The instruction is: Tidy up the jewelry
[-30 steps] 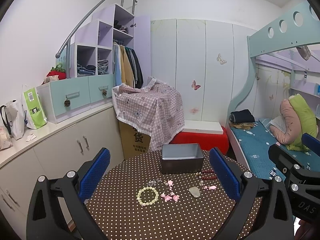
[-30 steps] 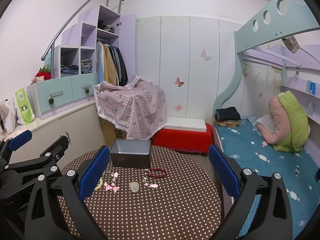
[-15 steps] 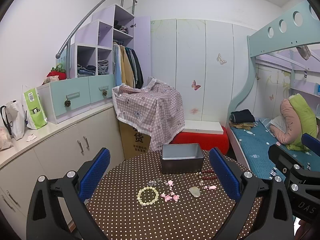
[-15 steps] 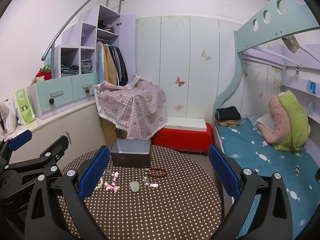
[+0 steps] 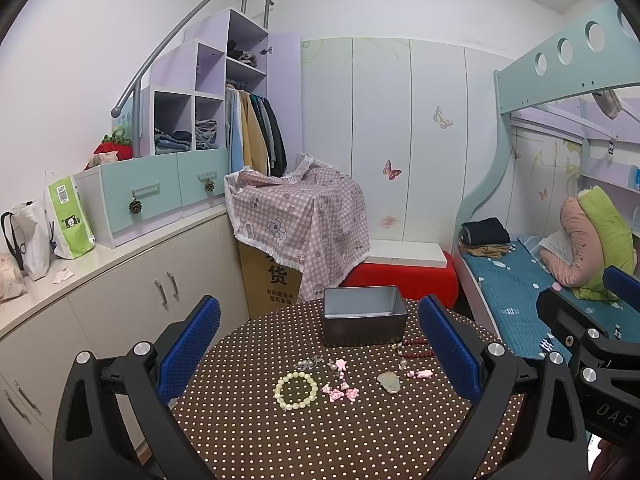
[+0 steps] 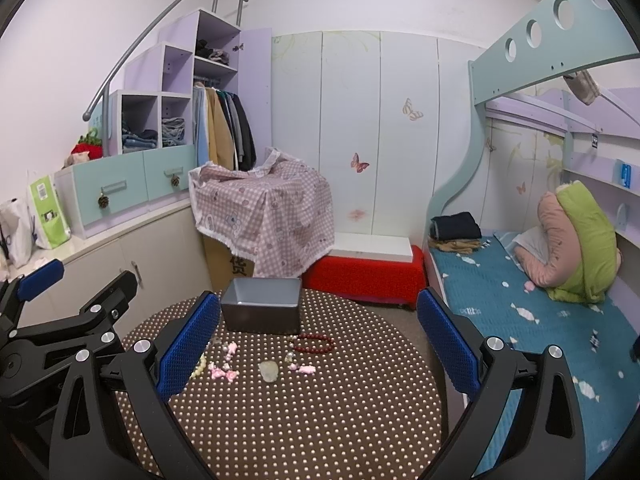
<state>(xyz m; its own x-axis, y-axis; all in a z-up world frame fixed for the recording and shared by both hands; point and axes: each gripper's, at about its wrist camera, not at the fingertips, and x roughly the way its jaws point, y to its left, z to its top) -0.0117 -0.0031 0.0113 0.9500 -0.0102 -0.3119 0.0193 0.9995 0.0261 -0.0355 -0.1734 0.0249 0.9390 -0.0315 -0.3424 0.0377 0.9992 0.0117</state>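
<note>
A grey metal box (image 5: 363, 320) (image 6: 262, 310) stands open at the far side of a round brown dotted table (image 5: 280, 440) (image 6: 320, 420). In front of it lie a cream bead bracelet (image 5: 296, 391) (image 6: 199, 366), pink charms (image 5: 341, 393) (image 6: 222, 373), a pale stone pendant (image 5: 389, 382) (image 6: 269, 371), a dark red bead bracelet (image 5: 416, 350) (image 6: 314, 343) and a small silver piece (image 5: 308, 363). My left gripper (image 5: 320, 356) is open and empty above the near table. My right gripper (image 6: 318, 354) is open and empty too, to the right of the left one.
A low cabinet (image 5: 100, 312) with bags runs along the left. A checked cloth covers a cardboard box (image 5: 296, 220) behind the table. A red bench (image 5: 400, 280) and a bunk bed (image 5: 520, 280) stand at the right.
</note>
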